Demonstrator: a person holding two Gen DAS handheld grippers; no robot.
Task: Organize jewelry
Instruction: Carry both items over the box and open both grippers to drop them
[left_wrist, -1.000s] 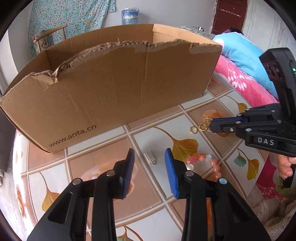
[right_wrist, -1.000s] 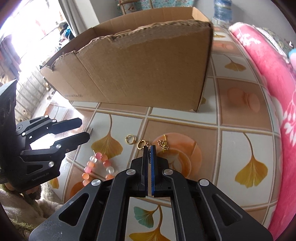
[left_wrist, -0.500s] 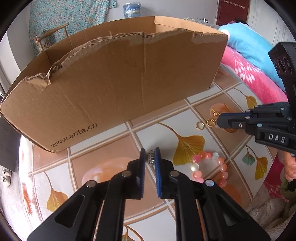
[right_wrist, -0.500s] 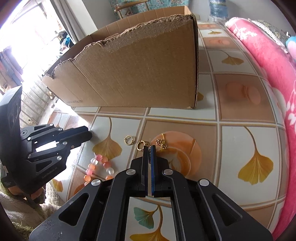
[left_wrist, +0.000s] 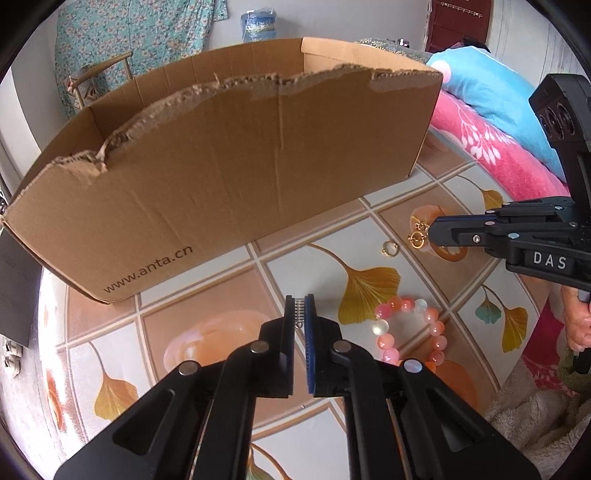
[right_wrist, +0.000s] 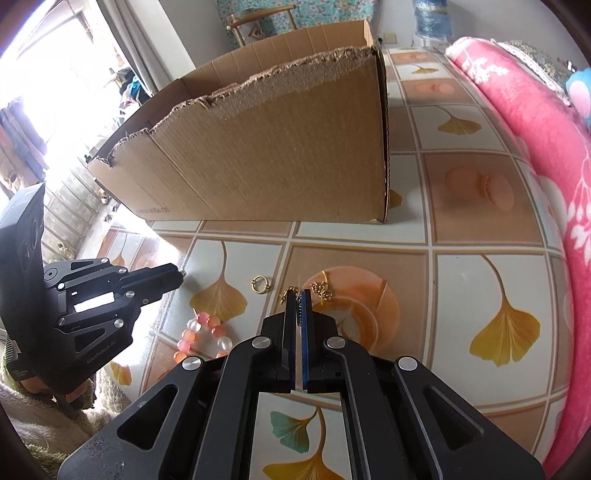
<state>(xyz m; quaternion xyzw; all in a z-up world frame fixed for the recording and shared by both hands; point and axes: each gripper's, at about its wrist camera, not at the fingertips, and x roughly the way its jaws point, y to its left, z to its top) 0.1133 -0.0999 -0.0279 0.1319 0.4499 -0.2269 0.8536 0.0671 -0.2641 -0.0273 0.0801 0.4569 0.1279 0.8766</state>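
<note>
My left gripper (left_wrist: 300, 301) is shut on a small silver ring band (left_wrist: 300, 314) and holds it above the tiled floor. My right gripper (right_wrist: 299, 295) is shut on a gold earring (left_wrist: 417, 239), which hangs from its tip (left_wrist: 434, 230); in the right wrist view only its gold chain end (right_wrist: 286, 293) shows. A gold ring (left_wrist: 389, 250) (right_wrist: 260, 284) and a second gold earring (right_wrist: 320, 288) lie on the tiles. A pink and white bead bracelet (left_wrist: 406, 332) (right_wrist: 201, 336) lies right of my left gripper. An open torn cardboard box (left_wrist: 229, 177) (right_wrist: 277, 155) stands behind.
A pink floral blanket (right_wrist: 535, 155) (left_wrist: 491, 147) and a blue pillow (left_wrist: 487, 92) lie on the right. A shaggy beige rug (left_wrist: 535, 424) edges the floor near me. A wooden chair (left_wrist: 96, 81) and a water bottle (left_wrist: 258, 26) stand beyond the box.
My left gripper closed on the silver ring band and lifted it. My right gripper, holding the gold earring, has risen a little off the floor.
</note>
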